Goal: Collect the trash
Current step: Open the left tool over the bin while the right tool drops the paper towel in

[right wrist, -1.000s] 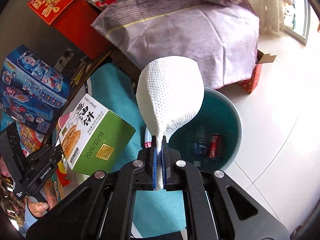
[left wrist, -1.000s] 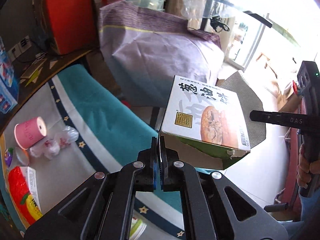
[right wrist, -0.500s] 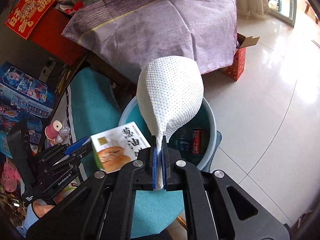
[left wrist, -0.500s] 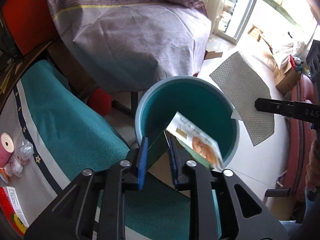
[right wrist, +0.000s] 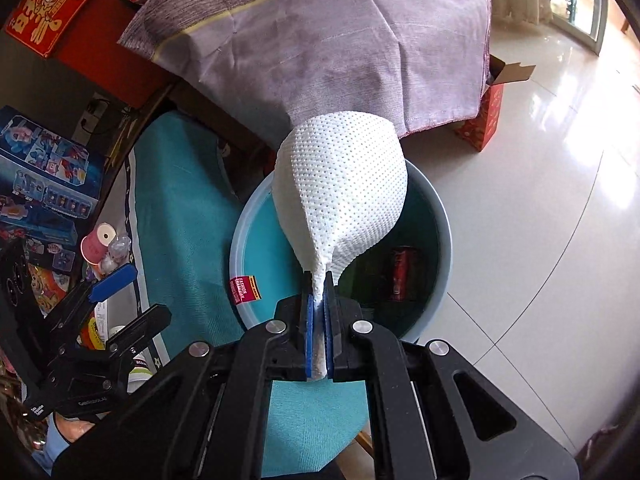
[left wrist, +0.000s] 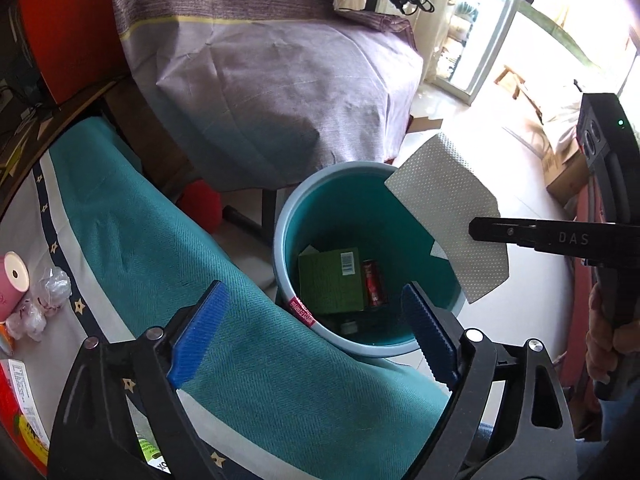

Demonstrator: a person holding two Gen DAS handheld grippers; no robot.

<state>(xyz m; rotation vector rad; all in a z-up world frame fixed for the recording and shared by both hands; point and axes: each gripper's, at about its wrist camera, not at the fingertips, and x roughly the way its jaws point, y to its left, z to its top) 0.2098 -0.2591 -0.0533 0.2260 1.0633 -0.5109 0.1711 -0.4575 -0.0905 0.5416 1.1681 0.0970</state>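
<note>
A blue bin (left wrist: 280, 240) stands on the floor beside the table. Inside it lie a green snack box (left wrist: 332, 282) and a red can (left wrist: 372, 284). My left gripper (left wrist: 312, 336) hovers over the bin's near rim. Its jaws are opening wide, with nothing between the blue pads. My right gripper (right wrist: 318, 320) is shut on a white dotted paper towel (right wrist: 344, 184), which hangs above the bin (right wrist: 444, 240). The left wrist view shows that towel (left wrist: 448, 208) over the bin's right rim. The red can (right wrist: 404, 274) shows past the towel.
A teal tablecloth (left wrist: 168, 264) drapes toward the bin. On the table lie a pink tape roll (left wrist: 14, 276) and crumpled plastic (left wrist: 52, 286). Purple-covered furniture (left wrist: 272, 92) stands behind the bin. A red carton (right wrist: 484, 116) sits on the tiled floor.
My left gripper opened and the green snack box dropped from it into the bin. Both grippers came lower over the bin, the right one still holding the paper towel.
</note>
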